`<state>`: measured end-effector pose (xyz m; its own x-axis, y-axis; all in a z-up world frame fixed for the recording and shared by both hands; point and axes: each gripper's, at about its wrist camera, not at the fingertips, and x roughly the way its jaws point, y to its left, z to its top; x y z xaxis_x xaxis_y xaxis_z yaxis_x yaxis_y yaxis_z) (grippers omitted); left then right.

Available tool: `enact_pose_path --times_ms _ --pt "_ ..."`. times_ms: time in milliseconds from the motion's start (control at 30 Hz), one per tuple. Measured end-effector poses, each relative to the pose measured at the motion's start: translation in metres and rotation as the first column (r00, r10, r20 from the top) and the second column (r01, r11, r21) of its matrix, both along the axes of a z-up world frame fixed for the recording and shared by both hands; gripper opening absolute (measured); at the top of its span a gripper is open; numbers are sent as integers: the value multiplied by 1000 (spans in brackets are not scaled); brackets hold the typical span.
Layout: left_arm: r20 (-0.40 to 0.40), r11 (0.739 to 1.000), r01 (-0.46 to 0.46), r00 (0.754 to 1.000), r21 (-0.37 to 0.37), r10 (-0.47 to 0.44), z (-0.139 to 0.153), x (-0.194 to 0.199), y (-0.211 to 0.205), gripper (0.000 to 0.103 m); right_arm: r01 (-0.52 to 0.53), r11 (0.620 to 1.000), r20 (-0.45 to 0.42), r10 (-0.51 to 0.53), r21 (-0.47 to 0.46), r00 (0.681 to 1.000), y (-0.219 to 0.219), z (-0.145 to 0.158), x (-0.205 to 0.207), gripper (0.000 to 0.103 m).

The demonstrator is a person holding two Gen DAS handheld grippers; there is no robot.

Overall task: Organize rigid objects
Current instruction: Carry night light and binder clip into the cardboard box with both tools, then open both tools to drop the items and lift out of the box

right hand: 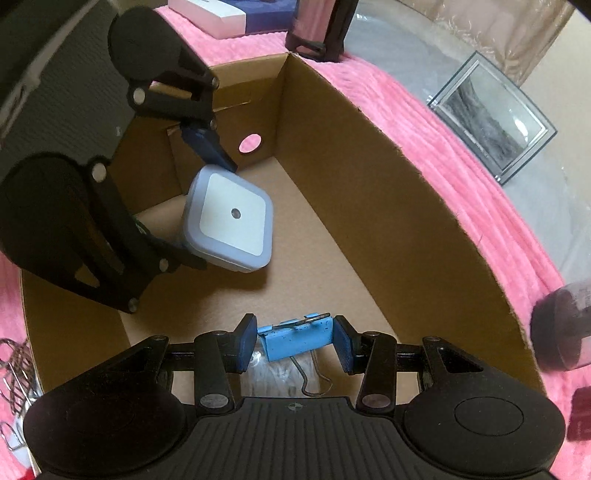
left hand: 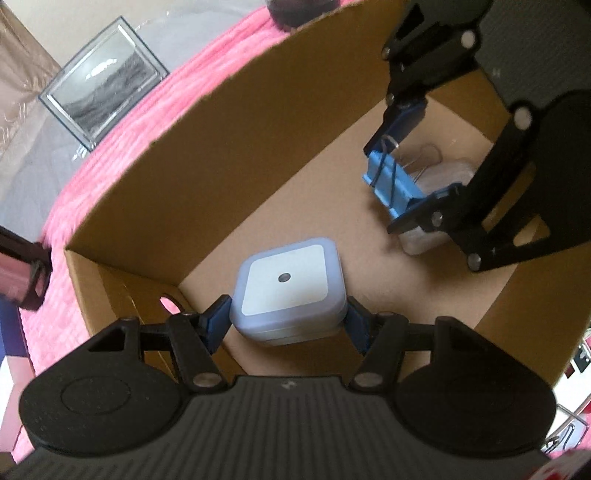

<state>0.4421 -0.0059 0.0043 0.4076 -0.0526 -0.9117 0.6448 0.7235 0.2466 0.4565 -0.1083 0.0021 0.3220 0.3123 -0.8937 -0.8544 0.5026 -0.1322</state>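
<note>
My left gripper (left hand: 286, 317) is shut on a square white night light (left hand: 286, 280) and holds it inside an open cardboard box (left hand: 221, 155). My right gripper (right hand: 295, 343) is shut on a blue binder clip (right hand: 295, 341) and holds it inside the same box (right hand: 369, 206), above a clear plastic item (right hand: 277, 373) on the box floor. The right gripper (left hand: 402, 162) with the clip (left hand: 391, 181) shows at the upper right of the left wrist view. The left gripper (right hand: 207, 214) with the night light (right hand: 231, 218) shows at the left of the right wrist view.
The box sits on a pink blanket (right hand: 461, 147). A glass picture frame (right hand: 495, 118) stands beyond it, also in the left wrist view (left hand: 99, 81). A dark jar (right hand: 561, 325) is at the right. A white and blue box (right hand: 236, 14) lies at the far end. Wire clips (right hand: 14, 365) lie at the left.
</note>
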Motion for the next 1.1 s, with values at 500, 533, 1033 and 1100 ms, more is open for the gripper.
enact_pose_path --times_ms 500,533,1033,1100 --pt "-32 1000 -22 999 20 23 -15 9 2 62 15 1000 -39 -15 3 999 1 -7 10 41" --pt "-30 1000 -23 999 14 23 -15 8 2 62 15 1000 -41 -15 7 999 1 -6 11 41" --pt "46 999 18 999 -37 -16 13 -10 14 72 -51 999 -82 52 9 995 18 -9 11 41" --pt "62 999 22 998 -41 -20 17 -12 16 72 -67 998 -84 67 3 994 20 -10 11 41"
